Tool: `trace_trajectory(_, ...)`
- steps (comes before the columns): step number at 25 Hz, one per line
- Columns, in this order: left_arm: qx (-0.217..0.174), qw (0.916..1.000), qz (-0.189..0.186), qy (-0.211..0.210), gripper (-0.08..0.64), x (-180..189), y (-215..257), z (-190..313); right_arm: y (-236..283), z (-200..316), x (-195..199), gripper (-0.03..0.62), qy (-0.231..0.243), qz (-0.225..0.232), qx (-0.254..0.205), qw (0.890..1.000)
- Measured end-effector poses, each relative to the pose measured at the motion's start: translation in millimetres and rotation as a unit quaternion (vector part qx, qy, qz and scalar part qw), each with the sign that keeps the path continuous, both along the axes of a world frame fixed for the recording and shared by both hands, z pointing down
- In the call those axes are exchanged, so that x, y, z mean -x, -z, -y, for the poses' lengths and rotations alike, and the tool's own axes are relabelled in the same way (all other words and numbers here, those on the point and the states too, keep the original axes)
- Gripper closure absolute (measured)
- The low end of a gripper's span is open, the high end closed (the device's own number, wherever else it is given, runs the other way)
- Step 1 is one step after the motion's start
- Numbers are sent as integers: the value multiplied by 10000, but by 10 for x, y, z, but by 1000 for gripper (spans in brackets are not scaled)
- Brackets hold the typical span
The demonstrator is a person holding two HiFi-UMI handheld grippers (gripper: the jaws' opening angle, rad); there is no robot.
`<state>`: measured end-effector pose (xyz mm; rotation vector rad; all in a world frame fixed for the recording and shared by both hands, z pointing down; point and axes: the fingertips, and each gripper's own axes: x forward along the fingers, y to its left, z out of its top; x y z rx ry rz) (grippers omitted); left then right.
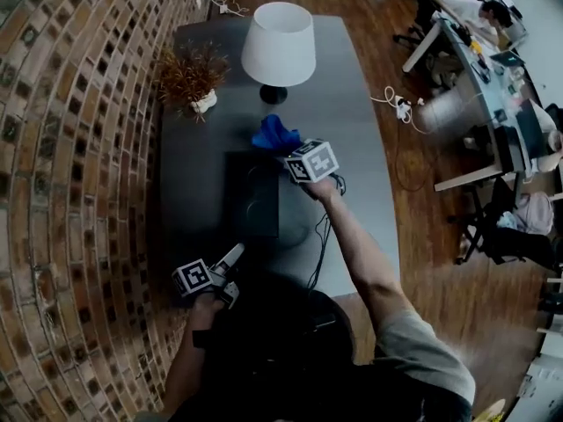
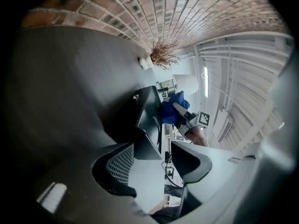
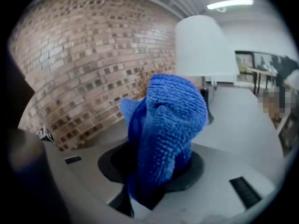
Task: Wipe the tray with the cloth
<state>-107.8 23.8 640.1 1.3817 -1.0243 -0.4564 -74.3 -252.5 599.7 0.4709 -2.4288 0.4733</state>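
R gripper (image 1: 290,150) jaws clamped cloth (image 1: 274,134) by far-right corner of tray (image 1: 251,202); L gripper (image 1: 234,255) jaws apart, empty, at near edge.

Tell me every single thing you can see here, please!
table: one, grey, against the wall
brick wall: one, reddish-brown, along the table's left side
lamp: one, white shade on a black base, far end of the table
plant: one, dry brown in a white pot, between the lamp and the wall
tray: one, black, middle of the table
cloth: one, blue, bunched up by the tray's far end
power strip: one, white, on the wood floor right of the table
right gripper: one, grey, jaws shut on the cloth
left gripper: one, grey, jaws apart and empty, at the table's near edge
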Motion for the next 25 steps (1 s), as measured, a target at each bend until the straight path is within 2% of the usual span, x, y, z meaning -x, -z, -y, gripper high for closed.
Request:
trace_trajectory(2, -104, 9998, -38, 180, 321, 13, -37, 92, -186, 165, 325, 431, 713, -788, -374, 9936)
trace_trajectory(4, -198, 9992, -71, 343, 313, 34, -43, 145, -442, 205, 508, 433, 1297, -1523, -419, 9789)
trace_trajectory(6, -234, 9990, -110, 367, 313, 20, -17, 144, -647, 185, 529, 434, 1510, -1934, -33, 9694)
trace_trajectory(7, -246, 9991, -131, 334, 307, 7, -8, 147, -703, 180, 509, 436, 1460, -1952, 296, 9694)
trace_trajectory(9, -251, 9994, -123, 203, 299, 9, -10, 166, -737, 183, 464, 440, 1191, -1683, 1032, 9731)
trace_trajectory(11, -307, 9995, 58, -4, 301, 59, -34, 180, -734, 165, 377, 447, 869, -1285, 1637, 9742)
trace_trajectory(14, -395, 9987, 297, -129, 295, 166, -44, 229, -730, 98, 44, 449, 466, -883, 2178, 9709)
trace_trajectory(17, -360, 9977, 582, 39, 290, 428, -58, 368, -671, -47, -353, 451, 8, -360, 2620, 9644)
trace_trajectory(19, -507, 9951, 799, 280, 279, 694, -68, 574, -629, -244, -619, 453, -313, -3, 2814, 9591)
trace_trajectory(22, -449, 9951, 615, 633, 281, 960, -65, 910, -616, -719, -912, 454, -693, 474, 2998, 9503)
trace_trajectory(23, -454, 9946, 691, 626, 279, 1025, -50, 1029, -613, -923, -958, 454, -755, 638, 3055, 9471)
trace_trajectory(25, -675, 9889, 1317, 163, 264, 1109, -31, 1269, -611, -1264, -1014, 454, -944, 1001, 3079, 9414)
